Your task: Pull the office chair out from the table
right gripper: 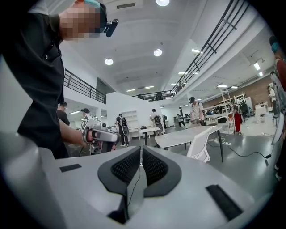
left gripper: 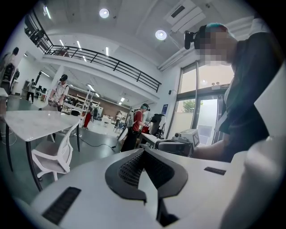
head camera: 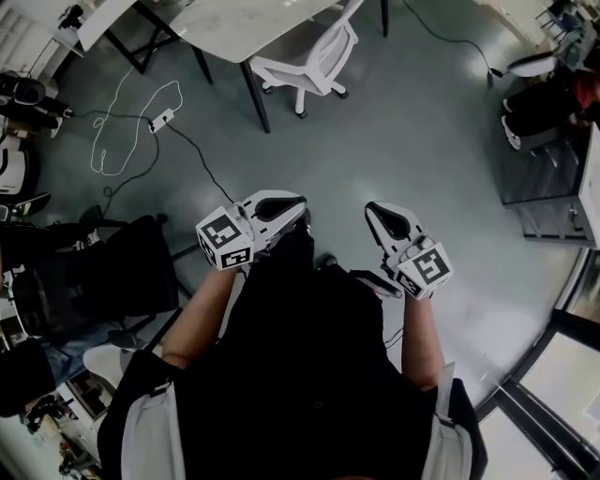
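Observation:
The white office chair is tucked against the white table at the top of the head view, well ahead of both grippers. My left gripper and right gripper are held side by side in front of my body, well short of the chair. Both are shut with nothing between the jaws. In the left gripper view the shut left gripper fills the foreground, with the chair and table off to the left. In the right gripper view the chair and table lie right of the shut right gripper.
A power strip with a looped white cable lies on the grey floor left of the table. A black office chair stands at my left. A dark rack is at the right. Several people stand in the hall's background.

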